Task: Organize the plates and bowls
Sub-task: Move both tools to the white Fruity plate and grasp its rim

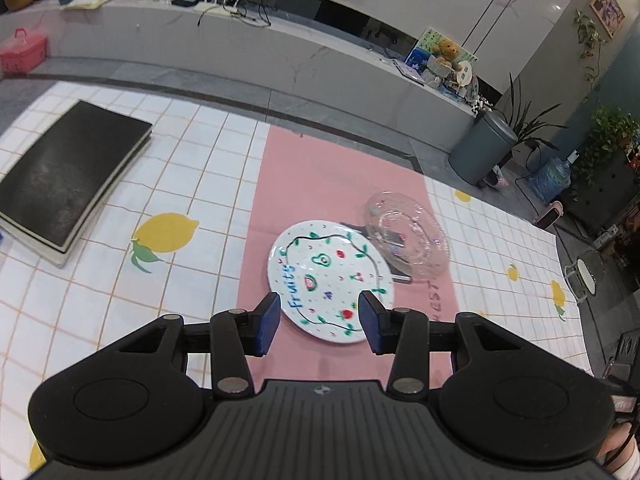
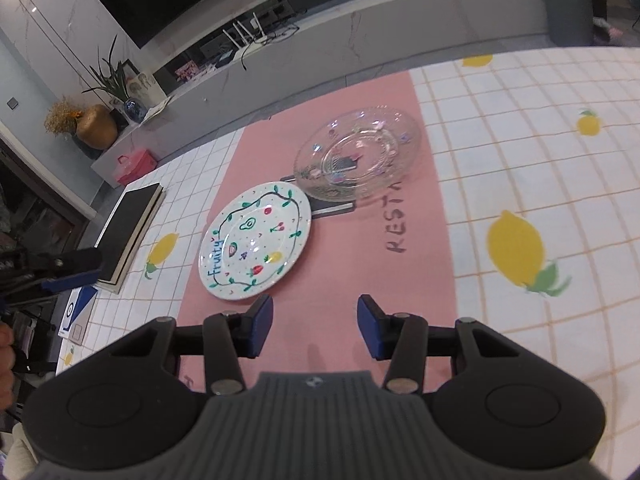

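Left gripper (image 2: 72, 270) beside book (image 2: 130, 224)

A black book (image 1: 68, 176) lies on the lemon-print tablecloth (image 1: 192, 184).

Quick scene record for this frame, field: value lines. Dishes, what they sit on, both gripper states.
white plate: painted fruit plate, flat on pink runner
glass dish: clear dish, resting on a dark flat object, its rim overlapping the white plate's far edge
left gripper: open, empty, over near edge of white plate
right gripper: open, empty, over runner
other: black book on lemon tablecloth
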A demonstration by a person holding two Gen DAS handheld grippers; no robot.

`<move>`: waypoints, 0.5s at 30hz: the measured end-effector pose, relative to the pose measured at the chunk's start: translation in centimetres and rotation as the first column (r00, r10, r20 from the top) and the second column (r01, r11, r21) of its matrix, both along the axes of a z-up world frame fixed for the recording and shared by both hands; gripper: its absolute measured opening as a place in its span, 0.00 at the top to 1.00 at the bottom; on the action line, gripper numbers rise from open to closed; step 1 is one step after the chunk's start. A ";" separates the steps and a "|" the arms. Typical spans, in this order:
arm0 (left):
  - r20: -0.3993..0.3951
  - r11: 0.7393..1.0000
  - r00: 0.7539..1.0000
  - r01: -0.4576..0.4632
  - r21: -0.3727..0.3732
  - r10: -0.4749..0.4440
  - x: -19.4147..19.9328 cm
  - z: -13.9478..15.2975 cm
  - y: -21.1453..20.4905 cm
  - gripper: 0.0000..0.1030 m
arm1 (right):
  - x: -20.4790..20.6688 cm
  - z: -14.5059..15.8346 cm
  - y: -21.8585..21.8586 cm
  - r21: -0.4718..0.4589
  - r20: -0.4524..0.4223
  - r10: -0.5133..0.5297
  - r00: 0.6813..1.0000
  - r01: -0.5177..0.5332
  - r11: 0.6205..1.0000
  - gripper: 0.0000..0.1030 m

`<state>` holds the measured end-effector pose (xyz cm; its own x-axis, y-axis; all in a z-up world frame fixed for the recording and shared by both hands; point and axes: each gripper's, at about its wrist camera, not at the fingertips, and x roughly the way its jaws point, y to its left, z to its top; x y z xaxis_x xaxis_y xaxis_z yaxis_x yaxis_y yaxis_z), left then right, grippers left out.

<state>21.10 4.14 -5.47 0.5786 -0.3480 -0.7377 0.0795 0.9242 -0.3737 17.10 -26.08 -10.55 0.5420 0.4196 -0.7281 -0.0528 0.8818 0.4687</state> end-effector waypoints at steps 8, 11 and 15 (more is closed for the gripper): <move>-0.032 0.999 0.999 0.002 -0.041 -0.004 3.5 -4.9 1.4 0.51 | 4.8 -2.8 2.5 0.018 -0.058 0.019 0.998 -0.018 1.000 0.62; -0.047 0.997 0.998 -0.033 -0.074 0.029 4.6 -6.4 2.1 0.51 | 6.2 -3.6 3.1 0.030 -0.073 0.024 0.997 -0.021 0.999 0.65; -0.051 0.994 0.998 -0.047 -0.096 0.043 5.7 -7.6 2.4 0.51 | 7.4 -4.2 3.7 0.034 -0.061 0.026 0.998 -0.024 0.999 0.67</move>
